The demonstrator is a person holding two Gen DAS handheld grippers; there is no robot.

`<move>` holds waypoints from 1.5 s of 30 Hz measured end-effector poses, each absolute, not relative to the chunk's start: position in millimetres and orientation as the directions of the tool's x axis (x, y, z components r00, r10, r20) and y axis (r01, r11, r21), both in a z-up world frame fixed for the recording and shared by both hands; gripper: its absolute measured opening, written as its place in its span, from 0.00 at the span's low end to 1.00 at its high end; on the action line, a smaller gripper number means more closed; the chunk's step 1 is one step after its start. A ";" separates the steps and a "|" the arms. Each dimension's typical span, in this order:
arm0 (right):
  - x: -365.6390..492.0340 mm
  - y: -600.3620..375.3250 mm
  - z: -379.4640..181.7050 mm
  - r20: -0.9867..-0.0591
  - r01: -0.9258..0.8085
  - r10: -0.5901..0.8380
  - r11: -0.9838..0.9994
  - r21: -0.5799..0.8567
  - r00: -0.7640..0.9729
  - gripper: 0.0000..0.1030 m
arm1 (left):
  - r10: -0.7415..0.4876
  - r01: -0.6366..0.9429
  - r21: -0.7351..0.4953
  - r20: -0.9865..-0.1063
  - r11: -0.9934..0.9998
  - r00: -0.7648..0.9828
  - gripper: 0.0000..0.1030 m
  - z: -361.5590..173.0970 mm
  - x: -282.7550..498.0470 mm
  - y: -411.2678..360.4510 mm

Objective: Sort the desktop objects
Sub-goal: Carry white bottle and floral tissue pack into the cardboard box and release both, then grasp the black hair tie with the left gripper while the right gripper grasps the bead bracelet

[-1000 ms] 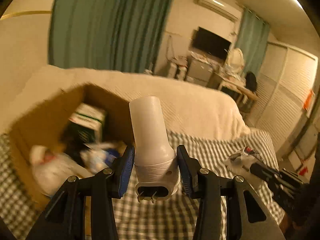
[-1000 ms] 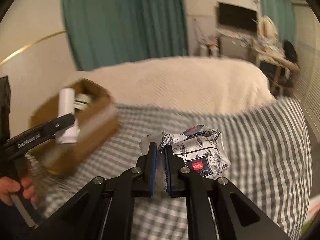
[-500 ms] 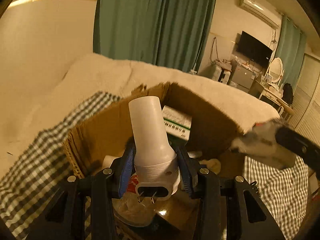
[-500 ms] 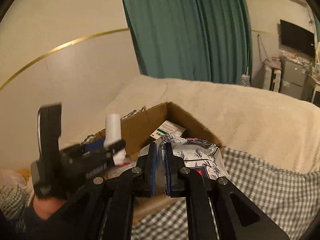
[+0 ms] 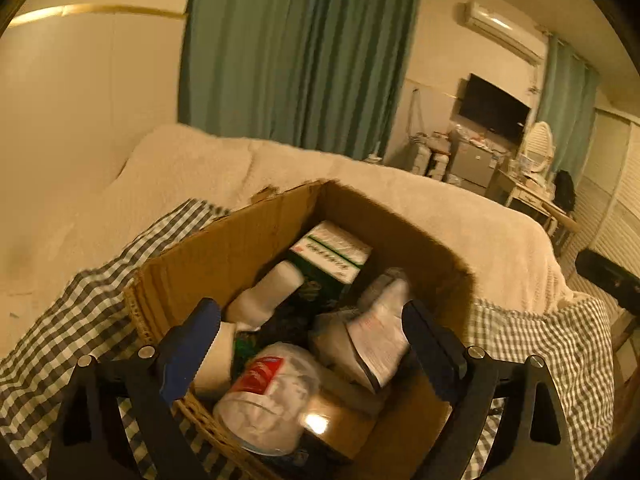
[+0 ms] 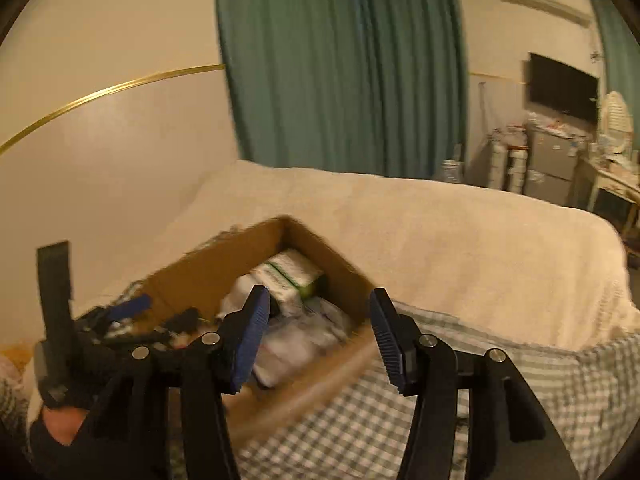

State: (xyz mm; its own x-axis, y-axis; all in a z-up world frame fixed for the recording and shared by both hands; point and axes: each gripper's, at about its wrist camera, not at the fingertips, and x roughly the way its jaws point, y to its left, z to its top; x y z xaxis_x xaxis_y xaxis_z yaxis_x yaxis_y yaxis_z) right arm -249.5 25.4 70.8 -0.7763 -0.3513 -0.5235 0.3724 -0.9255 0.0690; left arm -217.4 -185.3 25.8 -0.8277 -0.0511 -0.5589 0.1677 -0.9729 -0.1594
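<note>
Brown corrugated cardboard forms an open box that sits on a grey-and-white checked cloth, with a cream textured blanket spread behind it. The left gripper hovers over the near edge of the box with its jaws spread wide and nothing between them; its blue-padded fingers frame the contents from above.

Inside the box, a white plug-in device with a cylindrical neck lies on its side towards the left wall. A green-and-white carton stands in the far corner. A white printed packet leans on the right, and a clear plastic tub with a red label lies at the near side. The items overlap and motion blur softens their edges.

From the right wrist view, the right gripper is also spread wide and empty, held above the box's near right corner. The carton and pale packets show between its fingers. The person's left hand grips the other tool's handle at the lower left.

Teal curtains hang on the far wall, and a dark television is mounted further right.
</note>
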 end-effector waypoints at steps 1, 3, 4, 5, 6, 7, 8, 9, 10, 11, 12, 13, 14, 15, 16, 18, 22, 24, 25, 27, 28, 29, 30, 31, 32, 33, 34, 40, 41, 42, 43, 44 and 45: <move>-244.8 36.0 71.1 -0.526 0.351 -0.326 -0.935 0.055 -0.785 0.50 | -0.038 0.145 -0.153 -0.550 -0.978 -0.834 0.92 29.7 -213.6 -177.0; -232.9 64.8 66.3 -0.541 0.292 -0.252 -0.956 0.013 -0.802 0.50 | 0.012 0.078 -0.147 -0.531 -0.986 -0.847 0.94 38.8 -207.4 -155.1; -228.4 74.0 63.1 -0.549 0.269 -0.222 -0.963 -0.005 -0.806 0.50 | 0.046 0.036 -0.145 -0.529 -0.989 -0.848 0.97 41.8 -204.7 -141.2; -222.3 85.8 56.9 -0.563 0.243 -0.189 -0.970 -0.022 -0.805 0.50 | 0.077 -0.001 -0.142 -0.530 -0.990 -0.845 1.00 43.3 -201.7 -126.9; -217.3 101.5 44.7 -0.590 0.218 -0.158 -0.976 -0.030 -0.791 0.50 | 0.099 -0.029 -0.137 -0.534 -0.990 -0.840 1.00 42.4 -200.4 -112.9; -216.0 110.5 35.7 -0.612 0.204 -0.145 -0.978 -0.029 -0.778 0.50 | 0.119 -0.058 -0.128 -0.548 -0.990 -0.828 1.00 40.1 -199.6 -96.7; -213.8 120.1 21.8 -0.640 0.186 -0.126 -0.982 -0.028 -0.758 0.50 | 0.149 -0.094 -0.124 -0.573 -0.988 -0.806 1.00 35.4 -199.9 -78.6; -213.0 130.6 4.9 -0.669 0.165 -0.102 -0.986 -0.031 -0.737 0.50 | 0.173 -0.122 -0.126 -0.593 -0.985 -0.787 1.00 30.5 -199.7 -65.1; -214.3 138.2 -8.0 -0.687 0.150 -0.085 -0.988 -0.036 -0.722 0.50 | 0.201 -0.153 -0.131 -0.607 -0.980 -0.769 1.00 24.3 -200.5 -49.5; -214.0 146.0 -21.7 -0.704 0.135 -0.068 -0.990 -0.041 -0.707 0.50 | 0.219 -0.177 -0.130 -0.613 -0.976 -0.759 1.00 17.0 -202.0 -34.7; -215.6 153.7 -37.0 -0.724 0.118 -0.056 -0.992 -0.036 -0.687 0.50 | 0.222 -0.191 -0.118 -0.621 -0.975 -0.752 1.00 8.5 -202.6 -22.9; -218.2 158.4 -47.2 -0.738 0.109 -0.058 -0.994 -0.022 -0.672 0.50 | 0.211 -0.198 -0.092 -0.637 -0.976 -0.741 1.00 -3.7 -205.8 -11.6; -222.4 162.3 -58.7 -0.754 0.106 -0.071 -0.994 0.002 -0.653 0.50 | 0.190 -0.199 -0.062 -0.659 -0.978 -0.728 1.00 -15.9 -209.7 -3.1; -227.9 165.1 -69.7 -0.767 0.103 -0.085 -0.994 0.025 -0.636 0.50 | 0.161 -0.194 -0.028 -0.679 -0.981 -0.716 1.00 -30.1 -215.8 2.7; -234.6 165.6 -79.9 -0.779 0.101 -0.095 -0.994 0.041 -0.620 0.49 | 0.128 -0.186 0.006 -0.704 -0.983 -0.699 1.00 -46.3 -223.0 6.8; -250.7 161.9 -94.1 -0.798 0.114 -0.119 -0.991 0.063 -0.591 0.45 | 0.097 -0.165 0.017 -0.747 -0.986 -0.658 1.00 -68.0 -232.8 8.7; -288.1 148.7 -119.5 -0.837 0.103 -0.111 -0.992 0.066 -0.535 0.39 | 0.149 -0.130 -0.087 -0.778 -0.988 -0.611 1.00 -86.4 -245.7 -0.6; -301.9 148.0 -139.0 -0.864 0.071 -0.093 -0.995 0.066 -0.495 0.36 | 0.160 -0.135 -0.095 -0.762 -0.986 -0.628 1.00 -87.0 -244.5 1.1; -306.5 148.6 -148.7 -0.875 0.056 -0.084 -0.996 0.065 -0.477 0.29 | 0.166 -0.149 -0.092 -0.757 -0.985 -0.631 1.00 -87.8 -244.2 3.6; -306.7 151.9 -153.9 -0.870 0.037 -0.063 -0.998 0.052 -0.488 0.14 | 0.174 -0.167 -0.087 -0.762 -0.982 -0.624 1.00 -92.5 -245.4 7.0; -304.4 152.7 -151.8 -0.864 0.036 -0.068 -0.998 0.058 -0.499 0.11 | 0.172 -0.169 -0.085 -0.773 -0.982 -0.610 1.00 -96.7 -248.7 8.2; -301.7 152.7 -148.6 -0.858 0.043 -0.071 -0.997 0.057 -0.509 0.11 | 0.169 -0.165 -0.086 -0.783 -0.983 -0.599 1.00 -99.5 -251.1 8.3; -297.1 152.8 -143.1 -0.846 0.051 -0.065 -0.998 0.044 -0.529 0.10 | 0.166 -0.158 -0.088 -0.791 -0.983 -0.589 1.00 -100.6 -253.1 7.3; -293.3 153.6 -137.9 -0.837 0.056 -0.059 -0.998 0.035 -0.544 0.10 | 0.169 -0.152 -0.097 -0.795 -0.984 -0.583 1.00 -101.9 -254.5 5.0; -288.6 156.2 -130.8 -0.826 0.054 -0.057 -0.998 0.032 -0.562 0.10 | 0.175 -0.148 -0.108 -0.792 -0.983 -0.585 1.00 -101.7 -254.7 3.2; -283.0 161.5 -120.5 -0.810 0.048 -0.064 -0.998 0.044 -0.583 0.10 | 0.183 -0.146 -0.119 -0.788 -0.982 -0.588 1.00 -100.6 -254.3 1.7; -279.1 166.6 -111.4 -0.799 0.047 -0.078 -0.997 0.062 -0.597 0.10 | 0.189 -0.145 -0.127 -0.780 -0.981 -0.596 1.00 -96.6 -255.1 2.2; -261.6 195.2 -64.1 -0.729 0.012 -0.078 -0.995 0.096 -0.680 0.10 | 0.194 -0.214 -0.075 -0.764 -0.974 -0.615 1.00 -84.8 -268.3 28.5; -261.0 200.4 -59.9 -0.723 0.007 -0.074 -0.995 0.095 -0.687 0.10 | 0.187 -0.224 -0.060 -0.771 -0.973 -0.609 1.00 -87.7 -274.1 35.1; -257.8 206.8 -56.8 -0.715 -0.006 -0.064 -0.995 0.095 -0.696 0.10 | 0.179 -0.229 -0.047 -0.779 -0.972 -0.601 1.00 -90.2 -279.8 40.7; -256.1 210.8 -54.7 -0.713 -0.010 -0.065 -0.995 0.100 -0.698 0.10 | 0.178 -0.242 -0.039 -0.790 -0.970 -0.587 1.00 -94.9 -287.2 48.0; -256.3 215.7 -55.9 -0.716 -0.011 -0.070 -0.994 0.108 -0.695 0.10 | 0.181 -0.249 -0.040 -0.798 -0.968 -0.575 1.00 -97.9 -292.3 52.6; -255.7 220.6 -57.1 -0.716 -0.018 -0.072 -0.993 0.118 -0.695 0.10 | 0.187 -0.256 -0.045 -0.807 -0.966 -0.561 0.99 -102.1 -300.4 58.0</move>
State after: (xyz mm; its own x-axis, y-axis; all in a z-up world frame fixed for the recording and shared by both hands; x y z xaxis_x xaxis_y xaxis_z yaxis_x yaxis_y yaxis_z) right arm -255.7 220.6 -57.1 -0.6946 -0.0723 -0.7157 -0.0185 -0.9928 0.1182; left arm -300.4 58.0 -102.1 -0.5607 0.1868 -0.8067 -0.2562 -0.9655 -0.0455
